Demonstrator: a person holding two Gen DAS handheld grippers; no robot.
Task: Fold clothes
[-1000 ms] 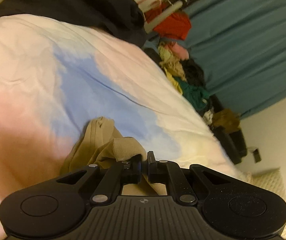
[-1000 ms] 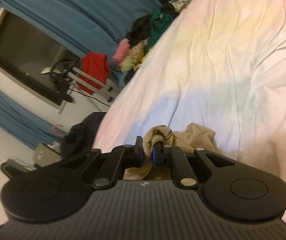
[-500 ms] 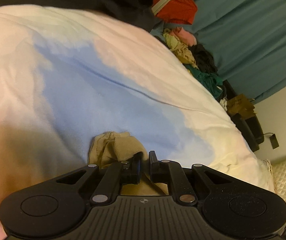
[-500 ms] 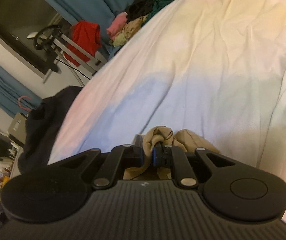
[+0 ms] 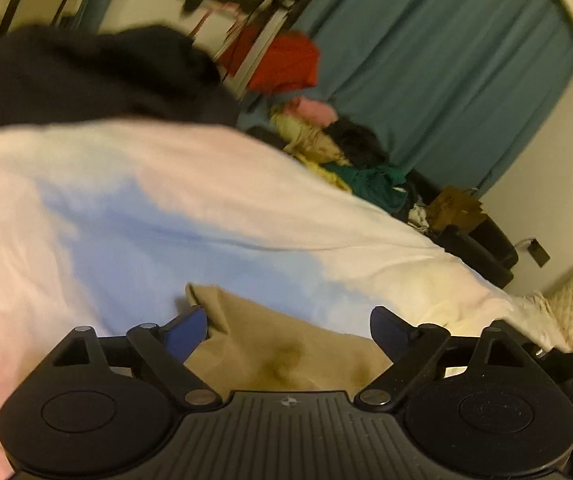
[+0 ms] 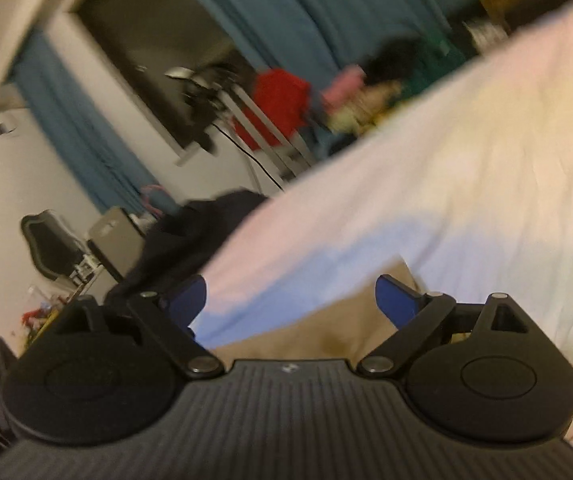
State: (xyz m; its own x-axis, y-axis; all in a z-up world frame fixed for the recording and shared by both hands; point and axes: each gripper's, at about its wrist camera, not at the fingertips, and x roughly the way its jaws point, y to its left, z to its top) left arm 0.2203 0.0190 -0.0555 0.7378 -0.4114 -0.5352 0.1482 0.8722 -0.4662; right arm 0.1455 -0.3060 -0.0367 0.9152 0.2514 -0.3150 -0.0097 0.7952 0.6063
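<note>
- Left gripper (image 5: 288,326): jaws opening, now wide; tan cloth (image 5: 286,354) lies between them at lower centre, pads off it.
- Right gripper (image 6: 290,300): jaws opening, wide; cloth (image 6: 326,328) at lower centre, not pinched.
- Cloth rests on the pastel bedsheet (image 5: 134,216).

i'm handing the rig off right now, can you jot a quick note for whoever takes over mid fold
Left gripper: fingers opening, nothing pinched; the tan garment lies on the bed below the gap.
Right gripper: fingers opening too, not gripping; the same tan cloth lies under it.
Garment sits on the pastel bedspread, near its blue patch. A black garment lies at the far edge, more clothes heaped beyond the bed.
Done: tan piece let go onto the bed. Whether its fold is finished cannot be told from here.
Left: check it, then probably take the next item.
</note>
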